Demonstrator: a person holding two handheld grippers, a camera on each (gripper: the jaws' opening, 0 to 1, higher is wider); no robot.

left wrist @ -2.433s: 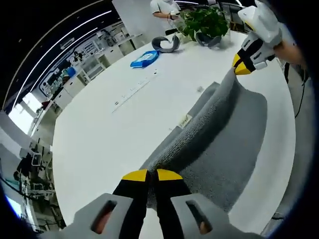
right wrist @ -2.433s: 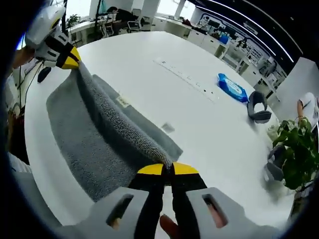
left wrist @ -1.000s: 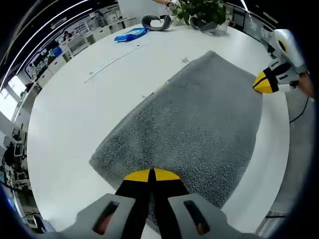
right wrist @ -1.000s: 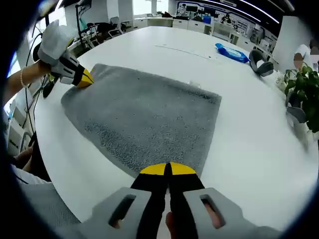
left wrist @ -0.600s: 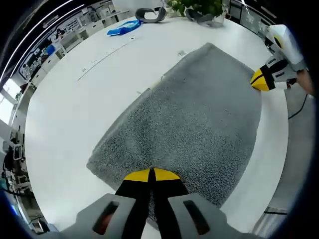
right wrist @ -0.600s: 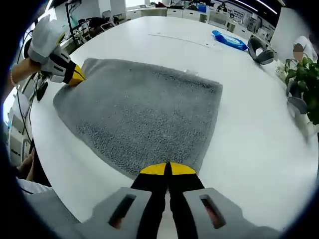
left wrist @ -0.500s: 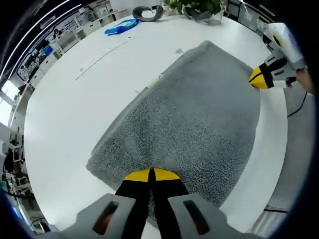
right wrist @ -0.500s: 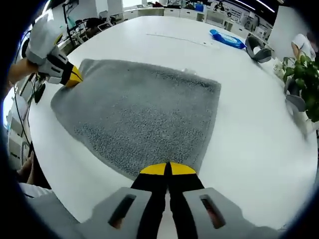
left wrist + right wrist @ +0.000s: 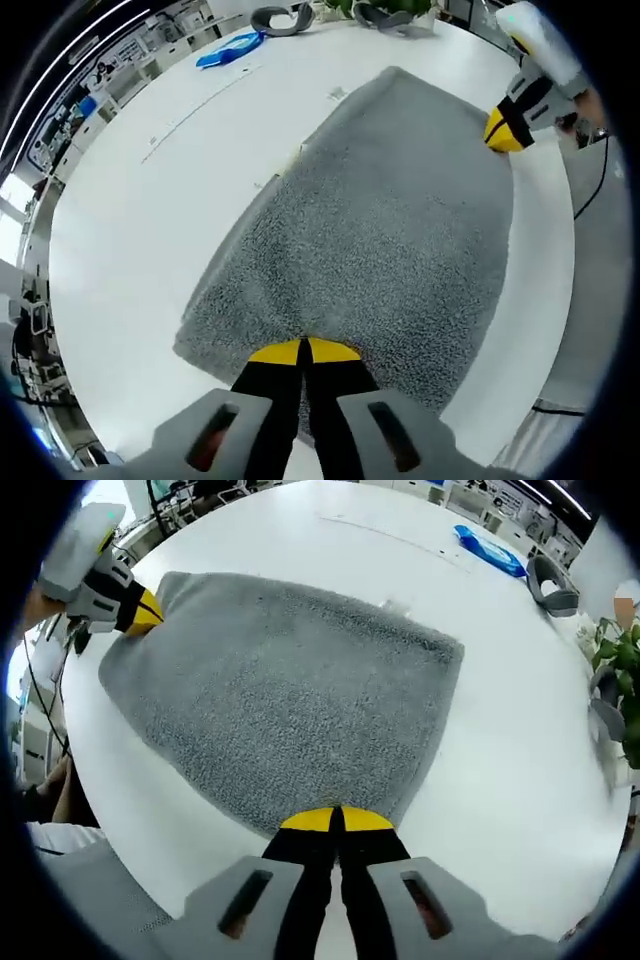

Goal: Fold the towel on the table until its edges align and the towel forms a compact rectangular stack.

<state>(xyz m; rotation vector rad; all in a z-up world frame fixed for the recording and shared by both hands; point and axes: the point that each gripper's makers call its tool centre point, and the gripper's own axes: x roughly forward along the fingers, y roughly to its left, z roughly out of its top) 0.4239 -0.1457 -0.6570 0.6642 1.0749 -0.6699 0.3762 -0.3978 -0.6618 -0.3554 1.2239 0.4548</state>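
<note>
- No brand or readable writing anywhere; a small pale tag (image 9: 300, 150) sits at the towel's edge, upper centre of the left gripper view — too small to read.
- Grey towel (image 9: 390, 240) lies flat on the white table (image 9: 140, 230), spread across the middle of both views.
- Left gripper (image 9: 304, 350), bottom centre of its view: yellow-tipped jaws pressed together, clamped on the towel's near corner.
- Right gripper (image 9: 337, 820), bottom centre of its view: jaws likewise closed, pinching the near towel corner.
- Each gripper also shows at the other view's far towel corner — upper right in the left gripper view, upper left in the right gripper view.
- Blue packet (image 9: 490, 550), grey headset (image 9: 552, 584) and potted plant (image 9: 625, 670) sit beyond the towel, well apart from it.
</note>
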